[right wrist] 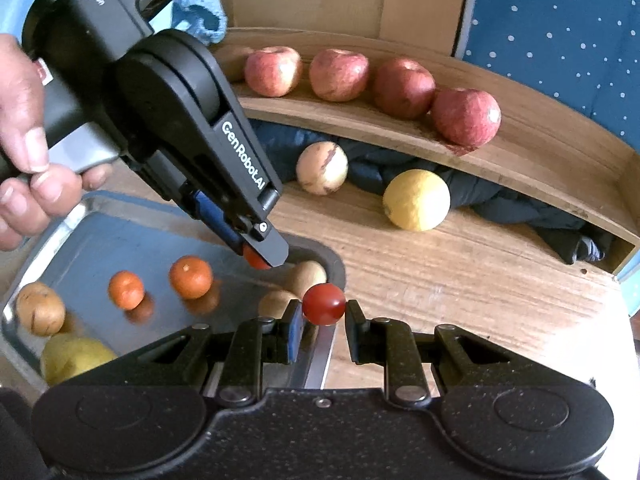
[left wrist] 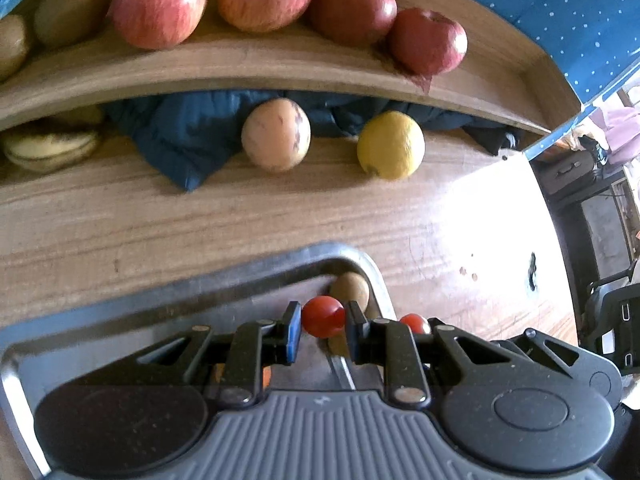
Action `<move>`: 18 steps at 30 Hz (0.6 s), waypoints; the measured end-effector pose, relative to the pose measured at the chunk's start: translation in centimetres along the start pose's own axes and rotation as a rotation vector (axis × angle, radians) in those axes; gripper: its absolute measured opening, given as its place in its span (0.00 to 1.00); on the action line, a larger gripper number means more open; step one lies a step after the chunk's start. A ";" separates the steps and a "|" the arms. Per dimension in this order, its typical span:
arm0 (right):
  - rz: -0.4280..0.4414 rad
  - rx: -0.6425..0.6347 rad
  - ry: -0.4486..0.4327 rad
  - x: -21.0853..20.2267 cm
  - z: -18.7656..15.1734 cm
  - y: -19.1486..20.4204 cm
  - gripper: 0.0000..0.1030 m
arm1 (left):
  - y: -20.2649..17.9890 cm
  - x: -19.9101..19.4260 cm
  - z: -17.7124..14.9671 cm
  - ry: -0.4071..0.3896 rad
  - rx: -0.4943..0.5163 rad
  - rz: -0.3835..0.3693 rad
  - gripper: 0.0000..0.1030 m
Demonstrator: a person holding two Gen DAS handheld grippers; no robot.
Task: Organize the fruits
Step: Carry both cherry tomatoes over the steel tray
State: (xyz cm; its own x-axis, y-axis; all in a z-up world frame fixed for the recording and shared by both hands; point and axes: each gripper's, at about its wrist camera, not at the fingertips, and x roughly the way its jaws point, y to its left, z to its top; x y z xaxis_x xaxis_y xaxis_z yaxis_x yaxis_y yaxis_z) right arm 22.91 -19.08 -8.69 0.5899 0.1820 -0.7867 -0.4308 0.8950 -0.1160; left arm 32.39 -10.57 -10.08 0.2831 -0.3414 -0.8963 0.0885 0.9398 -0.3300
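Note:
My left gripper (left wrist: 323, 330) is shut on a red cherry tomato (left wrist: 323, 317) just above the far right corner of a metal tray (left wrist: 120, 308). In the right wrist view the same left gripper (right wrist: 262, 256) hangs over the tray (right wrist: 100, 240), and its tomato (right wrist: 253, 259) peeks out at the tips. My right gripper (right wrist: 323, 330) holds a second cherry tomato (right wrist: 323, 304) between its fingers beside that corner. On the tray lie two tangerines (right wrist: 191, 277), brown kiwis (right wrist: 40, 308) and a yellow pear (right wrist: 72, 356).
Several red apples (right wrist: 340, 74) line a curved wooden shelf (right wrist: 540, 148). Below it on the wooden table (right wrist: 460, 280) sit a pale round fruit (right wrist: 322, 168), a yellow citrus (right wrist: 416, 200) and a dark blue cloth (right wrist: 520, 204). A hand (right wrist: 20, 160) holds the left gripper.

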 end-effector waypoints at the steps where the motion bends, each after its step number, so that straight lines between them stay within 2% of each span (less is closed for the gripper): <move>1: 0.005 -0.005 0.001 -0.1 -0.1 0.1 0.24 | -0.1 0.0 -0.3 0.004 -0.001 0.002 0.24; 8: 0.040 -0.014 0.009 -1.0 -1.1 0.5 0.24 | -0.5 -0.3 -2.2 0.026 -0.009 0.017 0.24; 18: 0.138 0.015 0.084 -1.2 -2.9 0.6 0.24 | -0.9 -0.1 -3.6 0.060 -0.034 0.044 0.24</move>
State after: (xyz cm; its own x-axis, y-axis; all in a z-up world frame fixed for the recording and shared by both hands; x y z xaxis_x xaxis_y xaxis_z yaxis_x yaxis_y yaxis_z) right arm 19.95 -19.99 -9.57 0.4666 0.2691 -0.8426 -0.4927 0.8702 0.0051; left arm 28.79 -11.45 -10.76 0.2281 -0.3013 -0.9259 0.0448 0.9532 -0.2991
